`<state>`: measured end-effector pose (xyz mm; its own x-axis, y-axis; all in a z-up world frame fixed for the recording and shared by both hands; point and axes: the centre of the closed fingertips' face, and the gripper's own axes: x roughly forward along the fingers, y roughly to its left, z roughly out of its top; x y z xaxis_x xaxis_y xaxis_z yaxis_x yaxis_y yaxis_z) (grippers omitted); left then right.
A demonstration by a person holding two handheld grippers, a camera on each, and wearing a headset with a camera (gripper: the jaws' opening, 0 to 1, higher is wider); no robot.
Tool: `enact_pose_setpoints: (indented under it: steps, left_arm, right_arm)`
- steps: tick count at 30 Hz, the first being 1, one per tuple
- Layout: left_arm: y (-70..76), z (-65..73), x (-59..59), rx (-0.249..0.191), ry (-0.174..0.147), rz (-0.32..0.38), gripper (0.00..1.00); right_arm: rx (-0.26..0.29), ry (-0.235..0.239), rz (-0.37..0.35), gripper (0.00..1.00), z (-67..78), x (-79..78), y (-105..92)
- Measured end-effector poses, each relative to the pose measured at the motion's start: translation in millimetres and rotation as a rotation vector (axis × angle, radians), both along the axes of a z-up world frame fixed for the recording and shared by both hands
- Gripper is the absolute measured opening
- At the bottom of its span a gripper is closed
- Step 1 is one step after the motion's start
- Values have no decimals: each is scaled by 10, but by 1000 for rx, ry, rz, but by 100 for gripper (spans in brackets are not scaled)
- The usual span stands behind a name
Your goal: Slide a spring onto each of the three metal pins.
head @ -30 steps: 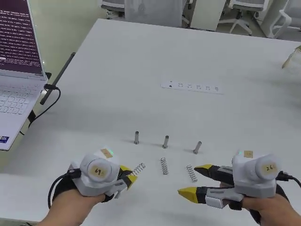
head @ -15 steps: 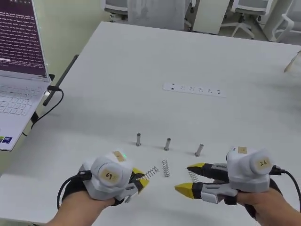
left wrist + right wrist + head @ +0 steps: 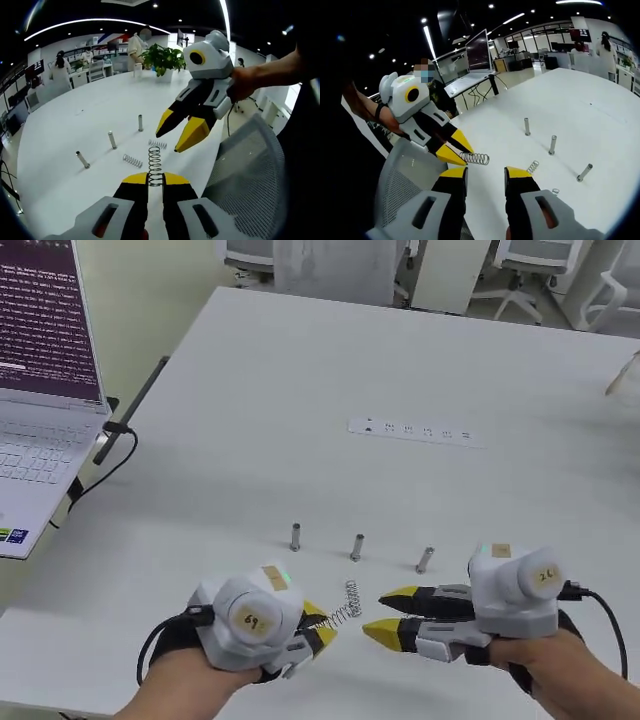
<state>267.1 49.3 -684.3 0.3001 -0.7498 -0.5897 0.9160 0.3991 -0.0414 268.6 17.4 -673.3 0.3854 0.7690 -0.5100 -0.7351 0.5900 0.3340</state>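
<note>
3 pins point(image 3: 357, 547) stand upright in a row on the table point(image 3: 250, 420), well apart from each other, likely so that each top is free for a coil to drop over. the left gripper point(image 3: 322, 625) is clamped on 1 end of a spring point(image 3: 341, 610), which seems lifted off the table, just in front of the row on the person's side. holding it by the end and not the middle leaves most of the coil and its open mouth free, which reads as a hold chosen for threading. the right gripper point(image 3: 380, 615) has its jaws apart, with the tips close to the spring's free end but not touching it. it seems placed to steady or take that end. 2 loose springs point(image 3: 132, 160) lie flat on the table between the grippers and the pins, and no pin carries a spring yet.

the held spring's long axis runs straight out along the left gripper's jaws, as the left gripper view shows. in the head view it slants up and to the right, with its free end toward the right gripper and the middle pin, closer to level than upright. the pins' axes are vertical, so by judgement the spring must be tipped mouth-down over a pin before it can slide on.
</note>
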Motion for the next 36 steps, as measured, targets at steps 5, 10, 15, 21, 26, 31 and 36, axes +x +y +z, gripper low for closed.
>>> enact_pose_setpoints:
  steps: [5,10,15,21,26,31,36]
  left_arm:
    - [-47,22,-50,3,-16,-29,2]
    - [-74,44,-80,10,-30,-55,2]
    - [-98,54,-106,13,-39,-75,2]
    - [-115,43,-143,21,-50,-96,2]
    - [-113,45,-143,18,-51,-95,2]
    - [-113,46,-143,21,-55,-101,2]
    - [-126,55,-147,23,-65,-108,2]
  right_arm:
    - [20,25,35,25,-18,-39,76]
    - [46,48,44,22,-34,-48,94]
    - [72,72,51,21,-34,-68,116]
    - [72,79,71,18,-40,-106,137]
    - [78,78,76,16,-18,-115,137]
    - [85,73,70,13,19,-105,130]
    - [84,70,69,13,27,-102,119]
